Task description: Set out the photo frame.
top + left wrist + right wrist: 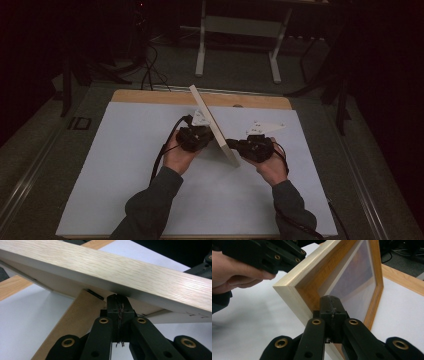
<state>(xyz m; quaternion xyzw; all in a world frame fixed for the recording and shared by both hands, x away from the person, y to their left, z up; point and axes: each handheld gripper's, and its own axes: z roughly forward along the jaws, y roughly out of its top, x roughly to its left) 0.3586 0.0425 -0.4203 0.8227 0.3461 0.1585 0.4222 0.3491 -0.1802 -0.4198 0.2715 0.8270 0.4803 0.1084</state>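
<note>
Holding a wooden picture frame [214,125] tilted on edge, mid-table, between my two tongs. Nearest me: both forearms come in from the near edge, with bare white mat [125,175] under them and to either side.

Left gripper [196,137]: jaws clenched tight together, tips up against the back of the frame where the brown easel leg [75,322] hangs; whether they pinch anything I cannot tell. Right gripper [254,147]: jaws likewise shut, tips against the lower rail on the glazed front [354,282]; no clear pinch seen here either.

Progress, my reading: frame is lifted and steadied, leaning, near corner low by the mat. Leg looks swung out from the back but not planted. Left to do: seat the leg, let the frame stand, draw both tongs off.

Room: open mat left and right, well apart from the edges. Far side, the wooden table strip [150,96] lies just beyond the frame's far corner; past it, a floor with cables [150,70] and a white stand [240,30].
</note>
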